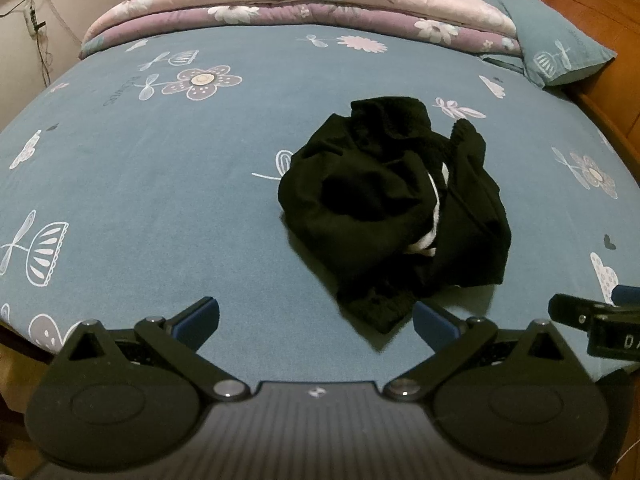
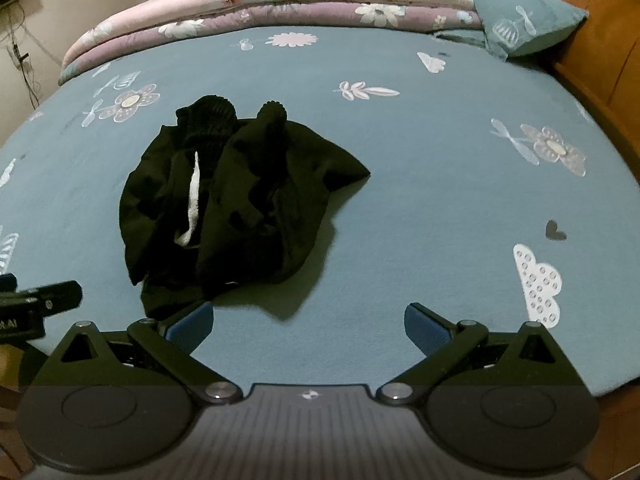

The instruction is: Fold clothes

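The black garment (image 1: 394,208) lies crumpled mid-bed on the blue sheet (image 1: 160,200), soft, light and floppy (white drawstring showing), best pinched at its ribbed near hem by the left gripper (image 1: 316,320) and right gripper (image 2: 308,326), both spread wide and empty.

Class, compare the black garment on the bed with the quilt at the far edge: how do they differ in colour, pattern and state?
The black garment is plain black with a white drawstring; the quilt is pink and purple with flowers. The garment lies crumpled mid-bed; the quilt is folded in neat layers along the far edge. Both rest on the blue sheet.
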